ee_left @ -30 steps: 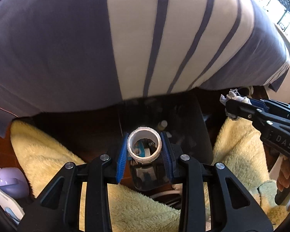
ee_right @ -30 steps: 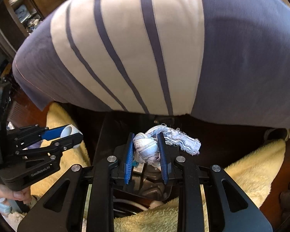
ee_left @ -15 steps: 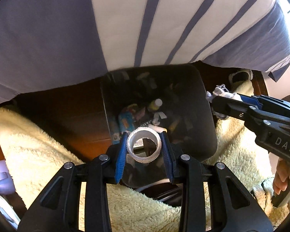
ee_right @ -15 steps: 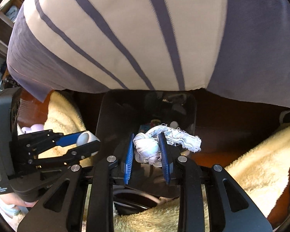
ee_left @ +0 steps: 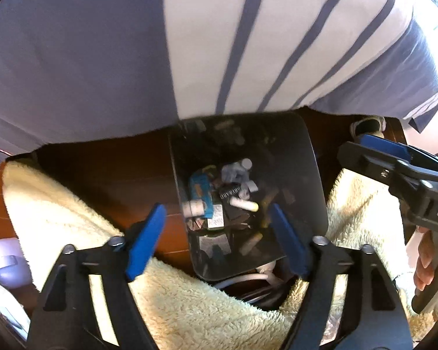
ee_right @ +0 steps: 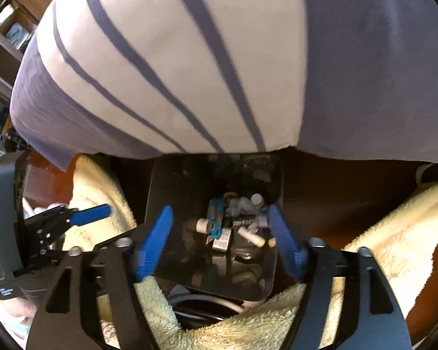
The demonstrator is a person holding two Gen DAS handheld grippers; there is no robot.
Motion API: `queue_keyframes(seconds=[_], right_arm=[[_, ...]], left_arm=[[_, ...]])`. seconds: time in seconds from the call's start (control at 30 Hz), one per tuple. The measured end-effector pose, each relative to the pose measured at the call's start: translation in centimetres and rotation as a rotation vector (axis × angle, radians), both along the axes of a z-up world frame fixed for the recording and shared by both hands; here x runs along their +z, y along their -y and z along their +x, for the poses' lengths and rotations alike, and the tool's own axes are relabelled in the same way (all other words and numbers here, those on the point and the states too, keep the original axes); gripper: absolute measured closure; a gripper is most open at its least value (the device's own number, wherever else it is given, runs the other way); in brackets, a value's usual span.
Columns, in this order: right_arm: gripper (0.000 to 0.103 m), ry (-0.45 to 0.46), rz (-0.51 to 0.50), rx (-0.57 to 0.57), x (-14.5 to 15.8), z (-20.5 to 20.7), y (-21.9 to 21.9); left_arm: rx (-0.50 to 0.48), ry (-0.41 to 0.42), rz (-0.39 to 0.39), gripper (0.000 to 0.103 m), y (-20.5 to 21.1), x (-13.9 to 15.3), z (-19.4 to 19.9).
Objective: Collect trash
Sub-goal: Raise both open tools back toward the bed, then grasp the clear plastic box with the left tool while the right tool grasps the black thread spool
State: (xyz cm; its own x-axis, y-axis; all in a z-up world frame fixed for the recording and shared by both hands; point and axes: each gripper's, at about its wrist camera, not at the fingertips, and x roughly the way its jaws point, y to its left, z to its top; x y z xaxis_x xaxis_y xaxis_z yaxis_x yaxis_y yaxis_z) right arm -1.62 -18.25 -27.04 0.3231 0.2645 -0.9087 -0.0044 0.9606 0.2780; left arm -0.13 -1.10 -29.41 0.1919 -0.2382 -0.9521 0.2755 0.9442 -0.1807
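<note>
Two grippers hang over one dark bin (ee_left: 312, 175), both pointing steeply down into it. Farthest left in the left wrist view lies a pale lilac object (ee_left: 3, 262), then a cream fleece blanket (ee_left: 73, 218) spread over the reddish wooden floor (ee_left: 108, 169). The left gripper (ee_left: 216, 233) comes next: its jaws have just been opening and now stand wide apart, the blue pads clear of everything and nothing held between them. Below that gap, inside the bin, a white tape roll (ee_left: 193, 207) lies on its side among the trash, beside a blue wrapper (ee_left: 200, 189), a dark spring (ee_left: 229, 194) and a white tube (ee_left: 243, 204). A crumpled pale rag (ee_left: 233, 172) rests a little farther in, near a small round cap. To the right, the right gripper (ee_right: 220, 239) has likewise just been opening; its jaws are spread wide and empty above the same heap. A hand (ee_left: 429, 262) grips its handle at the far right edge. A striped grey and cream shirt (ee_left: 189, 43) fills the top of both views.
</note>
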Motion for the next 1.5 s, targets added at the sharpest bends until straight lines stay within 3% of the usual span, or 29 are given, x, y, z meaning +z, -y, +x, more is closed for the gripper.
queue_keyframes(seconds=[0.2,0.37,0.73,1.1,1.3,1.5], right_arm=[[0.015,0.044,-0.037,-0.038,1.8,-0.6,0.8],[0.007,0.11,-0.056,-0.053,4.6,-1.1,1.2],[0.005,0.33,-0.094,-0.055,13.6,1.5,2.2],[0.005,0.396,-0.143,-0.035,17.6,9.8,2.4],[0.005,0.407,-0.168,-0.06,18.2,14.4,3.0],[0.005,0.421,-0.186,-0.067,18.5,18.5,3.4]], left_arm=[[0.027,0.079,0.003,0.01,-0.8,2.6,-0.4],[0.042,0.167,-0.013,0.01,-1.7,6.0,-0.4],[0.064,0.372,-0.028,0.008,-2.5,14.8,2.1],[0.089,0.474,0.014,0.008,-3.0,19.6,9.4],[0.125,0.503,0.052,0.008,-2.5,20.8,15.3],[0.113,0.496,0.015,0.008,-0.7,21.1,21.8]])
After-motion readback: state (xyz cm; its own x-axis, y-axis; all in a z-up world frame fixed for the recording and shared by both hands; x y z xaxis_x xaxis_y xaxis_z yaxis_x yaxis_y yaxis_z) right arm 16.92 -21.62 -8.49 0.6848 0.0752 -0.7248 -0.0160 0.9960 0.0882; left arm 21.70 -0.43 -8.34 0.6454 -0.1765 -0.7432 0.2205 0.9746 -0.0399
